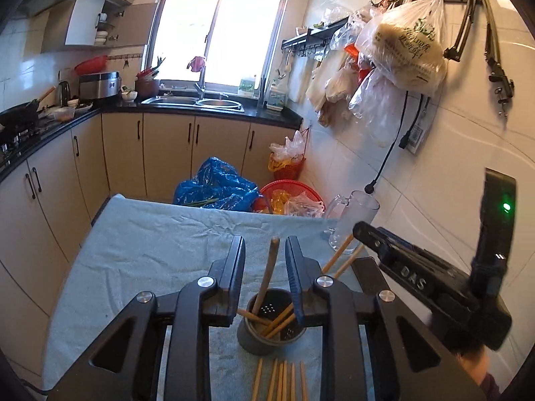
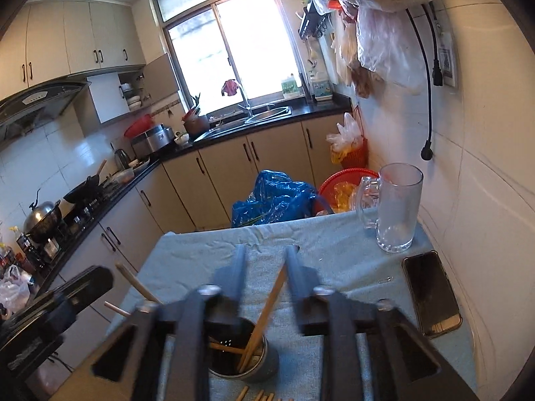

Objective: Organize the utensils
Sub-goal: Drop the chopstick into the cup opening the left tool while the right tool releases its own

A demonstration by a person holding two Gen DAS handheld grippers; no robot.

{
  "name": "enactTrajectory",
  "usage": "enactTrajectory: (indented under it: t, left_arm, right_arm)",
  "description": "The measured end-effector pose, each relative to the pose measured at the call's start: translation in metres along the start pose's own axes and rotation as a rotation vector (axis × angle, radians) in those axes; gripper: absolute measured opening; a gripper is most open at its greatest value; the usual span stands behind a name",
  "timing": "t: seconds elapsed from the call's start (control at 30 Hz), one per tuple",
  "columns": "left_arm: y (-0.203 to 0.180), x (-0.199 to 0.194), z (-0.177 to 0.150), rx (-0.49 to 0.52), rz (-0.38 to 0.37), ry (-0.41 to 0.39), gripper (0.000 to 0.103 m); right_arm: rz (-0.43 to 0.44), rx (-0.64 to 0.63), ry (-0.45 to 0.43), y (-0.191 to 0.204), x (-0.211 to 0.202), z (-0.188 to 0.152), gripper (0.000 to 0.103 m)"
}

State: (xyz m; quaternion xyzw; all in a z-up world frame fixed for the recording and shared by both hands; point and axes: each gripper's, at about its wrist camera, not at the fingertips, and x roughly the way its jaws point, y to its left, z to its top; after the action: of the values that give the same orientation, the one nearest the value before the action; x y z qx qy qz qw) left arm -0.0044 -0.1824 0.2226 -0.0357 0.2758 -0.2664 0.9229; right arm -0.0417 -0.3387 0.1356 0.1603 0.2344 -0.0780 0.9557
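A small kitchen with beige cabinets, a black counter and a bright window lies beyond a worktop point(image 1: 140, 234) draped in a pale blue cloth. On it, at the far right corner, stands an empty glass mug point(image 2: 396, 207), with a dark phone point(image 2: 431, 292) lying flat along the right edge nearer the person. Toward the near edge, about midway across, sits the grey metal utensil holder point(image 1: 264, 330), upright, with several wooden chopsticks leaning out of it at different angles. Just in front of it, at the very near edge, a row of loose chopsticks point(image 1: 281, 381) lies flat, long axes running from near to far, side by side and close together. Both claws hang directly over the holder. The left claw point(image 1: 265, 250) stands partly parted, one tall chopstick point(image 1: 269, 267) rising between its jaws without either pad visibly pressing it. The right claw point(image 2: 265, 260) is blurred and parted a little wider, a leaning chopstick point(image 2: 267, 310) crossing the gap, apparently free. The loose row lies below and behind both sets of fingertips, toward the person, so either claw would have to draw back and dip to reach it; neither looks clearly nearer.
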Motion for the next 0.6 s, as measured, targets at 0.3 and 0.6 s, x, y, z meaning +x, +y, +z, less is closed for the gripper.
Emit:
enactTrajectory:
  t: [0.3, 0.6]
  left_arm:
    - [0.009, -0.071, -0.018, 0.004, -0.023, -0.047, 0.037]
    - [0.03, -0.11, -0.096, 0.069, 0.0, 0.019, 0.047]
  right_arm:
    - [-0.015, -0.012, -0.037, 0.002, -0.049, 0.0, 0.049]
    - [-0.032, -0.048, 0.122, -0.011, -0.079, -0.06, 0.053]
